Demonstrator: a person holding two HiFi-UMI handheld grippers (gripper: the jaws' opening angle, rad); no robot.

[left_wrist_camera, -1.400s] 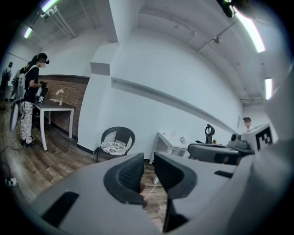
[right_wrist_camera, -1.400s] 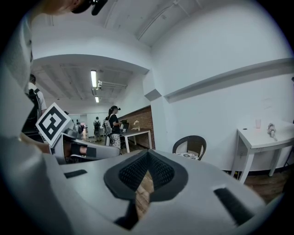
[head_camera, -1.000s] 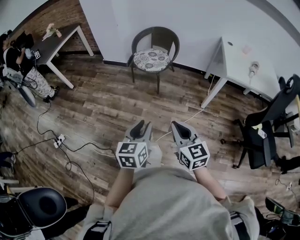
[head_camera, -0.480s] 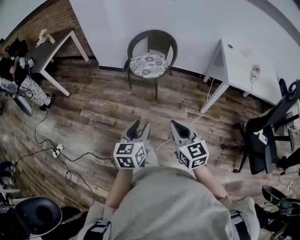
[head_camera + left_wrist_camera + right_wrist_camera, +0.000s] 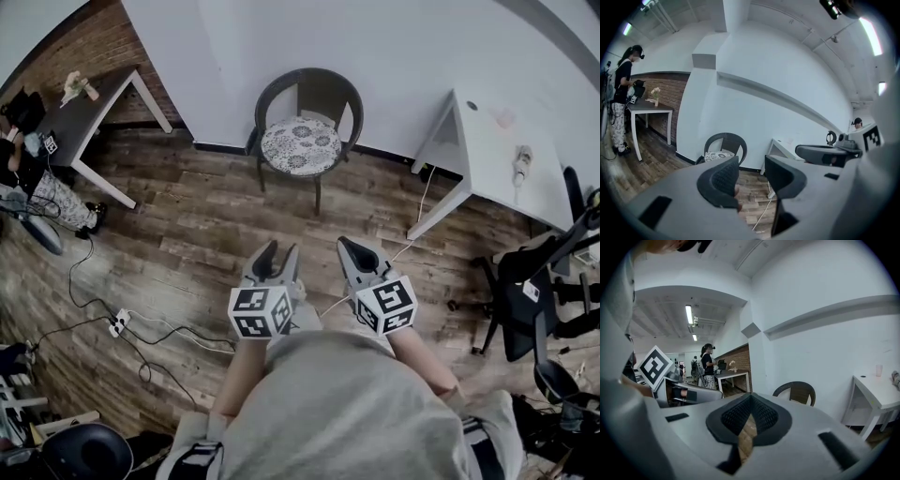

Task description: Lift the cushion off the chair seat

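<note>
A dark wicker chair [image 5: 309, 101] stands against the white wall, with a round patterned cushion [image 5: 300, 145] lying on its seat. Both grippers are held side by side over the wood floor, well short of the chair and pointing at it. My left gripper [image 5: 275, 255] is open with nothing between its fingers. My right gripper [image 5: 356, 253] is shut, its pads meeting at the tips with nothing held. In the left gripper view the chair [image 5: 725, 144] and cushion [image 5: 714, 156] show beyond the left gripper [image 5: 750, 171]. The right gripper view shows the chair [image 5: 799, 392] above the right gripper [image 5: 749, 416].
A white table [image 5: 502, 141] stands right of the chair, a dark desk [image 5: 89, 98] to its left with a person [image 5: 28, 178] beside it. A black office chair [image 5: 539, 291] is at the right. Cables and a power strip [image 5: 119, 322] lie on the floor at left.
Both grippers have moved forward together towards the chair, which now sits nearer in the head view. The left jaws stand wider apart than a second ago.
</note>
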